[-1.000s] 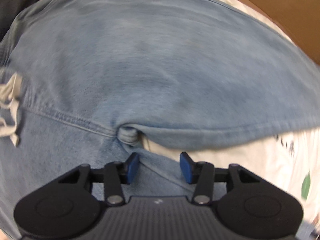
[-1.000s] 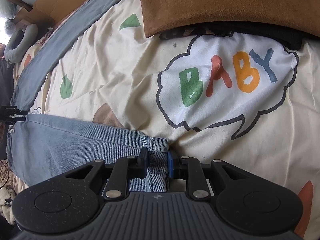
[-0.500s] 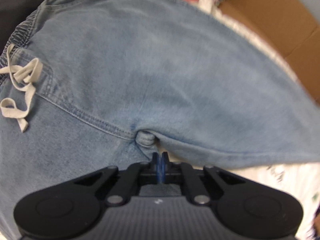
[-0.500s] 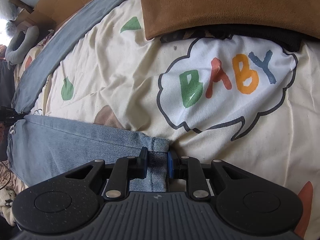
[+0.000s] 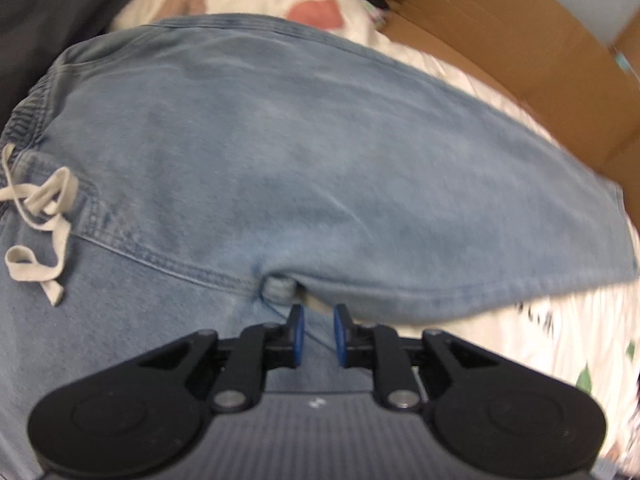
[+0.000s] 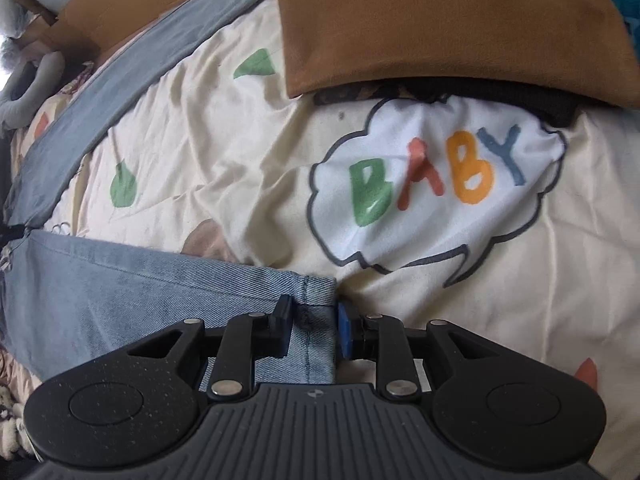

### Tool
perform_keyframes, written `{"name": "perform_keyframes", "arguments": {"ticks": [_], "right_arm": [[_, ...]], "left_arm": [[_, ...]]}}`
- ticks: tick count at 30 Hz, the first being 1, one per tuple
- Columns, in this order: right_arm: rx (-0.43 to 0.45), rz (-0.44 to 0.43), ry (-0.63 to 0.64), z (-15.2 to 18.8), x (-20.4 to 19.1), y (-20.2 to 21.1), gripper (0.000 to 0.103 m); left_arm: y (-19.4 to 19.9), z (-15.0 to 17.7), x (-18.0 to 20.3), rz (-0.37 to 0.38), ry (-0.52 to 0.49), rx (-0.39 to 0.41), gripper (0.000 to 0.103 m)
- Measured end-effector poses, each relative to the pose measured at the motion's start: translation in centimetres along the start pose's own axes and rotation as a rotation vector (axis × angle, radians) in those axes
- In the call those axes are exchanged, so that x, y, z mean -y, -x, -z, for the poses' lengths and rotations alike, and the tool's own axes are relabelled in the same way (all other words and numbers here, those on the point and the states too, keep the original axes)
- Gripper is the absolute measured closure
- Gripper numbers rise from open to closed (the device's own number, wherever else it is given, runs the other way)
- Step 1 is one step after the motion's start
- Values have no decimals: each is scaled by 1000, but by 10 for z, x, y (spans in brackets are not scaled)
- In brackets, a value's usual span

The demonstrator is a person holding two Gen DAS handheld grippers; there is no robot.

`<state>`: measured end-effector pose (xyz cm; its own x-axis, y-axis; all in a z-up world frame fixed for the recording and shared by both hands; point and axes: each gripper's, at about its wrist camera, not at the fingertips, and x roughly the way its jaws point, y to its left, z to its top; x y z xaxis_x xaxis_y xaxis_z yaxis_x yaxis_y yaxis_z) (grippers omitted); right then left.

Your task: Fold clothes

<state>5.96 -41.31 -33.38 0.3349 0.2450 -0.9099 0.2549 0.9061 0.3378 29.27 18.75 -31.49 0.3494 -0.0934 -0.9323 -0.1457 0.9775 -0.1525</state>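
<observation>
Your left gripper (image 5: 318,334) sits at the crotch seam of the jeans (image 5: 280,152), jaws opening with only a narrow gap, denim below them but nothing pinched. Your right gripper (image 6: 312,330) straddles the hem of one leg (image 6: 318,292), its jaws opening too, the pads barely off the cloth. The jeans lie spread on the printed bedsheet (image 6: 240,128), waistband and drawstring (image 5: 40,224) at the left. If you lift now, the hem will likely slip free and the leg will flop unfolded. The left pads may catch one layer alone and drag the crotch askew.
</observation>
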Motion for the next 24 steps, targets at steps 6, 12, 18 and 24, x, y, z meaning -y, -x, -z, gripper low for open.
{"name": "perform_keyframes", "arguments": {"ticks": [6,12,18,24], "right_arm": [[70,28,14,-12,0,23,80],[48,-63,92,0,-25,21,84],[-2,-134,139,15,-50,5,84],[-25,-34,210,33,-56,-25,85]], "left_arm": [[-24,18,24,-7,-179,-37,71],[-43,21,24,-35,-196,-29,71],[-44,15,24,-54,-215,-18,71],[-34,5,10,-60,-126,1,73]]}}
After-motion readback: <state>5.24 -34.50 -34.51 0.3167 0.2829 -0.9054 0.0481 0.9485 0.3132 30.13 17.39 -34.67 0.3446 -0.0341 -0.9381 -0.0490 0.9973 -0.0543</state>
